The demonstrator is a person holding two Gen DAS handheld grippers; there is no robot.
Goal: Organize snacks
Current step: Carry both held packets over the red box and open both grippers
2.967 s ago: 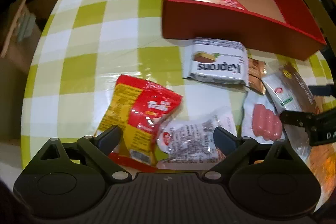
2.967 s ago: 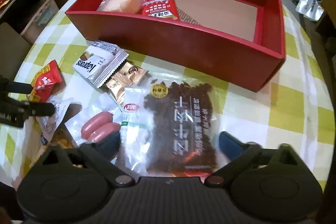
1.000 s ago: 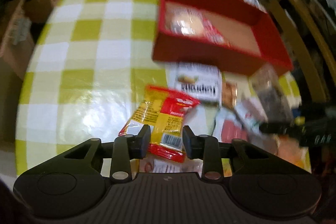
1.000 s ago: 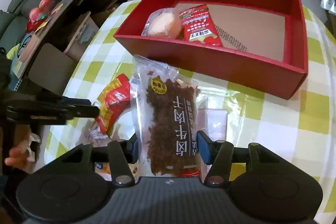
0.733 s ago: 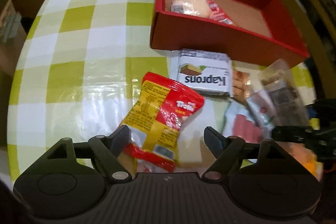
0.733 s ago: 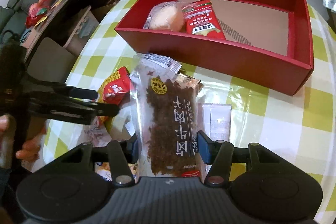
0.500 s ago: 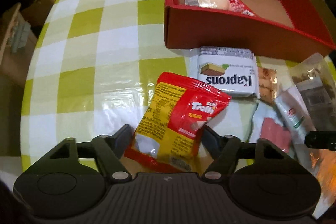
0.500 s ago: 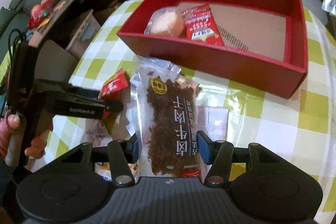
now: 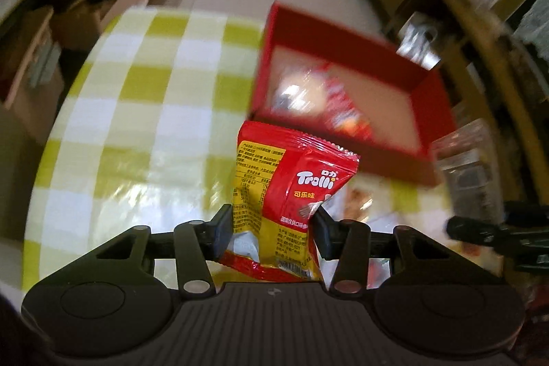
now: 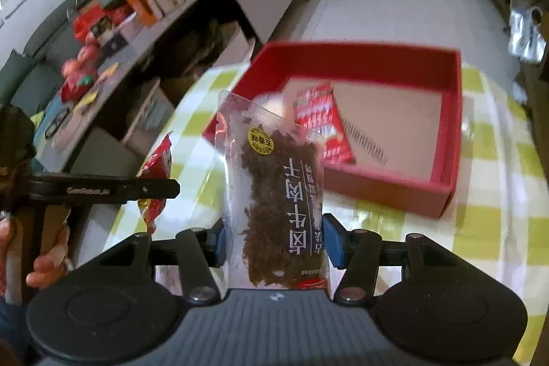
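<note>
Clearly both tools are loaded, and the open red cardboard box (image 9: 346,139) on the green-and-white checked tablecloth (image 9: 144,112) serves as the landmark. Furthest left of the box, seen from the right wrist camera, a person's hand (image 10: 44,259) grips the handle of the left gripper (image 9: 272,228). That gripper's jaws are closing, and its black pads already press on both edges of the red and yellow Trolli candy packet (image 9: 291,194), which stands upright, lifted off the cloth, in front of the box's near-left corner. Just right of it, the right gripper (image 10: 274,240) is clamped with its blue pads on the lower part of the clear pouch of dark dried meat with a round yellow sticker (image 10: 274,194). This pouch is also upright and raised, its top overlapping the box's near wall in the right wrist view. Inside the box, towards its left end, lie a blurred pale round snack in clear wrap (image 9: 298,91) and, touching it on the right, a red printed sachet (image 10: 322,122); bare brown cardboard floor fills the right half. Small wrapped snacks (image 9: 357,204) lie blurred on the cloth in front of the box.
</note>
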